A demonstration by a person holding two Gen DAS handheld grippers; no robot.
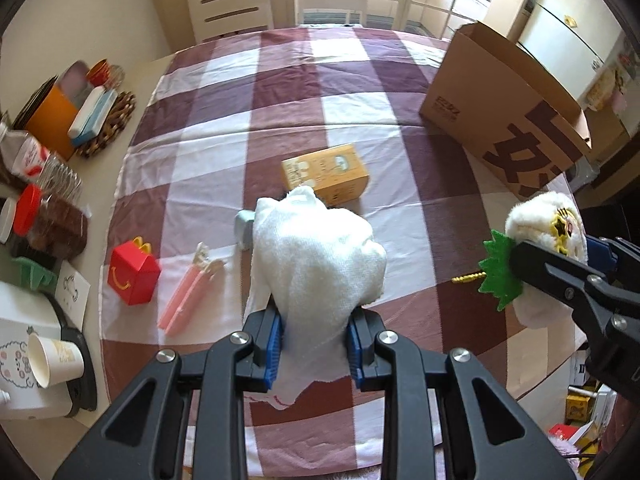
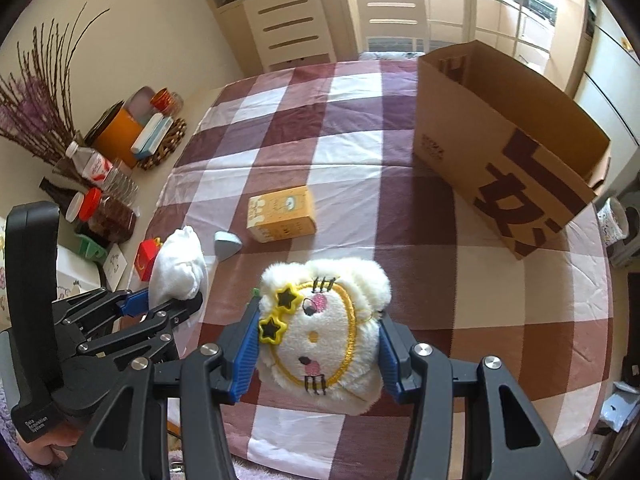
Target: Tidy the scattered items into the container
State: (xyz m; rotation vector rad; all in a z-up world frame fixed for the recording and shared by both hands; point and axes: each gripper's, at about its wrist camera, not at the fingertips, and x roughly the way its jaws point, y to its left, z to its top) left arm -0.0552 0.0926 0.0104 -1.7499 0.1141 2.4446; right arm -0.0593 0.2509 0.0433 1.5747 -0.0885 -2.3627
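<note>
Left tongs [image 1: 316,340] clenched on white towel [image 1: 316,256]. Right tongs [image 2: 316,360] grasping plush toy [image 2: 324,332]. Both held above bench [image 2: 500,320]; cardboard box [image 2: 500,152] stands open.

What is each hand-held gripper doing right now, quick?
Left hand-held gripper: shut on the white towel.
Right hand-held gripper: shut on the plush toy.

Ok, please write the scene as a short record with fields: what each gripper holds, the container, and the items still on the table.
left gripper: shut on white terry towel
right gripper: shut on fluffy white plush toy
container: open brown cardboard box, far right
still on checked tablecloth: yellow carton, red paper box, pink clip, small grey object
</note>
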